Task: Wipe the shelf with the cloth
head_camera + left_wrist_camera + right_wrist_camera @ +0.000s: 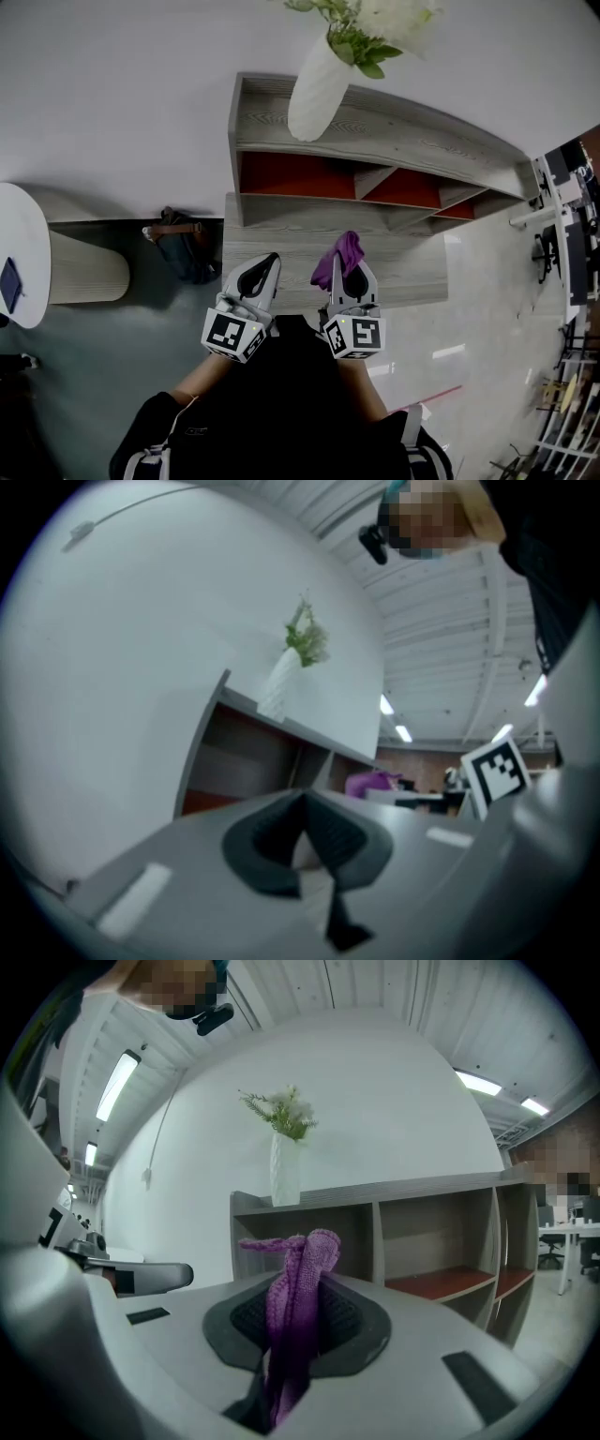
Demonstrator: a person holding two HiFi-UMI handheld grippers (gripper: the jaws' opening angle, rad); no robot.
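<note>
So the right gripper point(351, 269) has its fingers pinching the purple cloth point(338, 254), bunched upright just over the wooden shelf point(281, 239), probably ready to wipe. The left gripper point(269, 265) has its fingers closed on nothing, just spare.

Left gripper point(270, 259) and right gripper point(355, 274): each a pale grey tapered shell with dark textured pads point(345, 1316) and a cube point(232, 335) of black-and-white square markers; the person wears a black top point(291, 403) with white-trimmed sleeves point(148, 442).
</note>
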